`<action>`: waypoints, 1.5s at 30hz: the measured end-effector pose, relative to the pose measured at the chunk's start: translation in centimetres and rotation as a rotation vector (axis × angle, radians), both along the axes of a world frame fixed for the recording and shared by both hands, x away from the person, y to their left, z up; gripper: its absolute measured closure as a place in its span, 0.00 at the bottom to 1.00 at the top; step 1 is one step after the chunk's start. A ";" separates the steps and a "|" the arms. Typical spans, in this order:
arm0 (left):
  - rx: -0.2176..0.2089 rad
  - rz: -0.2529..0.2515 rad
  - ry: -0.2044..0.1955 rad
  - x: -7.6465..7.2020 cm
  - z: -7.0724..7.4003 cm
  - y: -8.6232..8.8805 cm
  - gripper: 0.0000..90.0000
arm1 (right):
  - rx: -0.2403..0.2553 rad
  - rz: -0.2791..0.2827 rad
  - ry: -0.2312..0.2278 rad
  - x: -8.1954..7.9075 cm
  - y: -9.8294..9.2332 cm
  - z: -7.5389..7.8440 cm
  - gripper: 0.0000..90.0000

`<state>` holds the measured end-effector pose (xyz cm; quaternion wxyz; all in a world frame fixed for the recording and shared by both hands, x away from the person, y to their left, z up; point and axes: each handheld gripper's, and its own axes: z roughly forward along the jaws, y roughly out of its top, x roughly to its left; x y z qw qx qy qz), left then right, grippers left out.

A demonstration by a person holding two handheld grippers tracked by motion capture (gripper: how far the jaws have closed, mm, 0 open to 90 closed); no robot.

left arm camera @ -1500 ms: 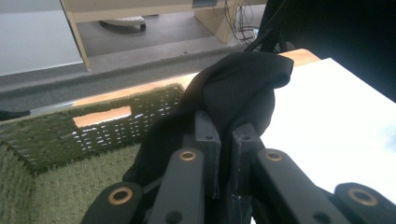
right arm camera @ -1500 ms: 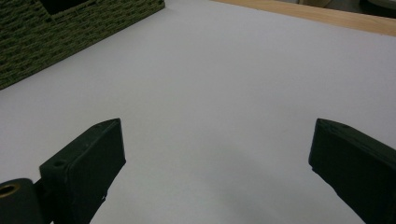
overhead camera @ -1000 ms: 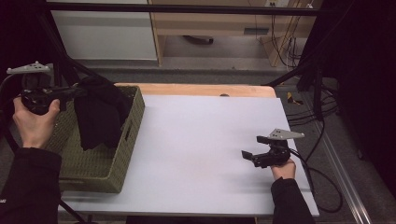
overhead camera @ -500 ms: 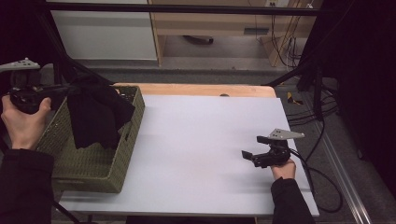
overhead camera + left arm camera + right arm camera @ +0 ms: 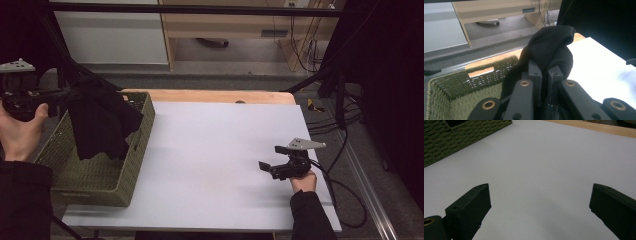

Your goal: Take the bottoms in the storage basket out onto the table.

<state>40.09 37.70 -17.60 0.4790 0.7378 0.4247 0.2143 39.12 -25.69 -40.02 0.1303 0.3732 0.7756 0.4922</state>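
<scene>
Left claw (image 5: 64, 95) sits at the far left, above the basket's (image 5: 134, 165) left side, held level in the left hand (image 5: 20, 132). Its jaws are pressed together on a fold of the black cloth (image 5: 100, 125); in the left gripper view the claw (image 5: 544, 72) has the cloth (image 5: 551, 47) bunched over and between the tips. Cloth hangs from the claw over the basket, lower edge down inside it, near the basket's right wall; whether it touches the basket floor I can't tell. Basket is green woven, on the desk's (image 5: 215, 150) left edge, with a handle slot in its far wall (image 5: 480, 72). Right of the basket the white desk top is bare up to the right claw (image 5: 272, 159), which is well apart from the basket, near the desk's right edge, low over the surface and pointing back toward the basket. Right claw jaws are spread wide with nothing between them; the right gripper view has the claw (image 5: 540, 202) over plain desk (image 5: 536, 165), basket corner (image 5: 454, 140) at upper left.
</scene>
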 end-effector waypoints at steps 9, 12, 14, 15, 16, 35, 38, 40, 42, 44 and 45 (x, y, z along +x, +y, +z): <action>-0.007 -0.010 -0.017 -0.8 1.0 0.0 0.93 | -0.002 -0.001 0.001 0.0 0.0 0.0 0.05; -0.003 -0.015 -0.020 -1.0 1.3 -0.2 0.94 | -0.002 0.001 -0.002 0.0 0.0 0.0 0.05; 0.001 -0.020 -0.022 -1.1 1.5 -0.3 0.94 | -0.002 0.000 0.000 0.0 0.0 0.0 0.05; 0.001 -0.021 -0.024 -1.2 1.6 -0.4 0.94 | -0.002 0.000 0.000 0.0 0.0 0.0 0.05; 0.002 -0.025 -0.025 -1.2 1.7 -0.5 0.93 | -0.002 0.001 0.000 0.0 0.0 0.0 0.05; 0.001 -0.078 -0.041 -1.8 3.3 -2.6 0.93 | -0.001 0.000 0.000 0.0 0.0 0.0 0.05; 0.004 -0.086 -0.045 -1.8 3.5 -3.1 0.93 | 0.001 -0.001 0.001 0.0 0.0 0.0 0.05; 0.003 -0.095 -0.047 -1.9 3.6 -3.4 0.93 | 0.000 0.000 -0.001 0.0 0.0 0.0 0.05; 0.004 -0.102 -0.050 -1.9 3.7 -3.7 0.94 | -0.002 0.001 0.000 0.0 0.0 0.0 0.05; 0.003 -0.107 -0.051 -1.9 3.8 -4.0 0.93 | -0.003 0.001 -0.002 0.0 0.0 0.0 0.05; 0.004 -0.110 -0.052 -1.9 3.9 -4.1 0.93 | 0.000 0.000 0.000 0.0 0.0 0.0 0.05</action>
